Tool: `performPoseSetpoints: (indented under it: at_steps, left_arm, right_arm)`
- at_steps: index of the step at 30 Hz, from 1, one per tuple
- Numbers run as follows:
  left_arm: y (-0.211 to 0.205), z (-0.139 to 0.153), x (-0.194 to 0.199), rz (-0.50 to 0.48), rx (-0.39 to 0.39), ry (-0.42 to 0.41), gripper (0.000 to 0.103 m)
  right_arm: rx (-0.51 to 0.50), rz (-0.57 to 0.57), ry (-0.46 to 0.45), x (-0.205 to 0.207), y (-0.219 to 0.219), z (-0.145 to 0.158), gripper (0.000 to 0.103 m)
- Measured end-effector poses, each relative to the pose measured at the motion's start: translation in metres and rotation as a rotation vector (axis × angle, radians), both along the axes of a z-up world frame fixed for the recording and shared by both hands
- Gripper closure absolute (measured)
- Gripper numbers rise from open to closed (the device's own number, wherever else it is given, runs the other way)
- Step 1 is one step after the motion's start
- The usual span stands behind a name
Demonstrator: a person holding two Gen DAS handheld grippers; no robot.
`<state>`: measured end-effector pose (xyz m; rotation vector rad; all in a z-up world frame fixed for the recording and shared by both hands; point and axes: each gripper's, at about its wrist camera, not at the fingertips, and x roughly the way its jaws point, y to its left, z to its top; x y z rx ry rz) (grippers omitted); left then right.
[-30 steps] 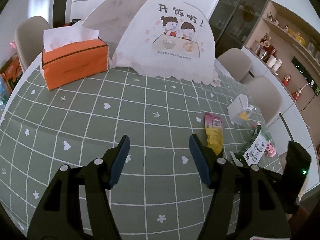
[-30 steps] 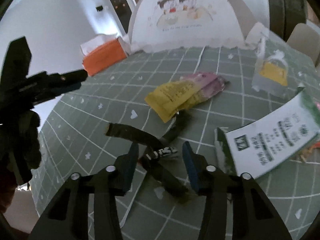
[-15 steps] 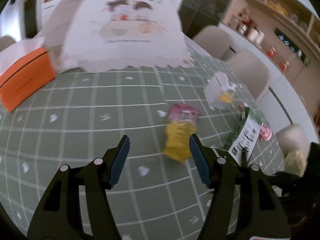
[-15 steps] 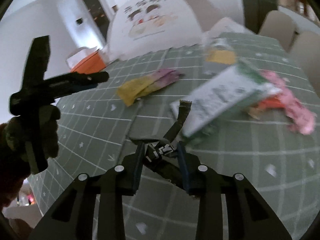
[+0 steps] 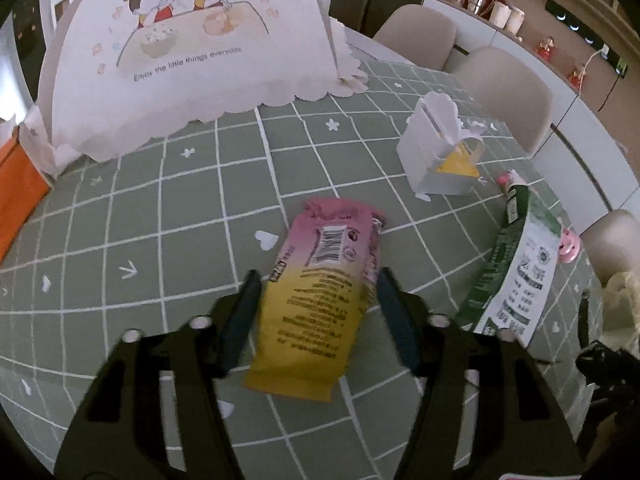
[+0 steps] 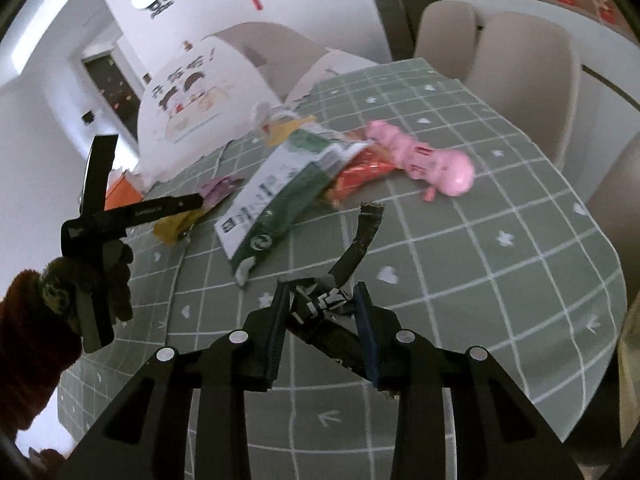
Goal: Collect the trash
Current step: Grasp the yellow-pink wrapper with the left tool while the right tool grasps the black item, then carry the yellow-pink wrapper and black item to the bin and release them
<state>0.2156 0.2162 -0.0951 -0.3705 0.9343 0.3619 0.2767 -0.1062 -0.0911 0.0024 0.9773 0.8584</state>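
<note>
My left gripper [image 5: 316, 300] has just been closing: the pink-and-yellow wrapper [image 5: 320, 300] lies flat on the table between the jaws, and both pads look hard against its long edges, though I can't confirm real squeeze from this view. My right gripper [image 6: 322, 316] is clamped on a crumpled black wrapper [image 6: 320, 304]; one strip of it sticks up past the fingertips with a ragged end, clear of the tabletop. The right jaws closed onto it within the last second and now sit steady. Outward from the left gripper: a green-and-white bag [image 5: 516, 272] lies just right of the pink-and-yellow wrapper, apart from it, and a white torn packet with a yellow patch [image 5: 440, 156] stands further back. From the right wrist view, the same green-and-white bag [image 6: 280, 188] lies ahead, with an orange-red wrapper [image 6: 364, 172] touching its far end and a pink toy-like piece [image 6: 424, 158] just beside that. The left gripper [image 6: 160, 208] shows at the left there, held by a hand [image 6: 100, 284], over the pink-and-yellow wrapper [image 6: 188, 216]. All of it sits on the green checked tablecloth [image 5: 192, 216]. A white food cover with a cartoon print [image 5: 184, 52] stands at the back, with an orange tissue box [image 5: 16, 192] to its left.
</note>
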Motion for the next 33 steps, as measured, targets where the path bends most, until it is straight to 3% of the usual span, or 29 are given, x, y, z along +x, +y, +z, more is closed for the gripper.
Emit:
performPoseSetpoints:
  at_steps: [3, 15, 24, 28, 33]
  left_arm:
    - [-0.003, 0.000, -0.002, -0.010, -0.005, -0.001, 0.072]
    - [-0.036, 0.024, -0.037, -0.062, -0.097, -0.091, 0.075]
    - [-0.068, 0.066, -0.037, -0.097, -0.047, -0.176, 0.075]
    - [-0.087, 0.089, -0.033, -0.141, -0.028, -0.220, 0.075]
    - [-0.112, 0.116, -0.028, -0.190, -0.028, -0.272, 0.075]
  right_arm:
    - [-0.005, -0.022, 0.009, 0.001, -0.007, -0.004, 0.071]
    - [-0.025, -0.030, 0.020, -0.005, -0.012, -0.011, 0.071]
    - [-0.025, -0.060, 0.007, -0.006, -0.024, -0.008, 0.071]
    - [-0.027, -0.084, -0.024, -0.007, -0.034, 0.001, 0.071]
    - [-0.036, -0.137, -0.127, -0.013, -0.056, 0.033, 0.071]
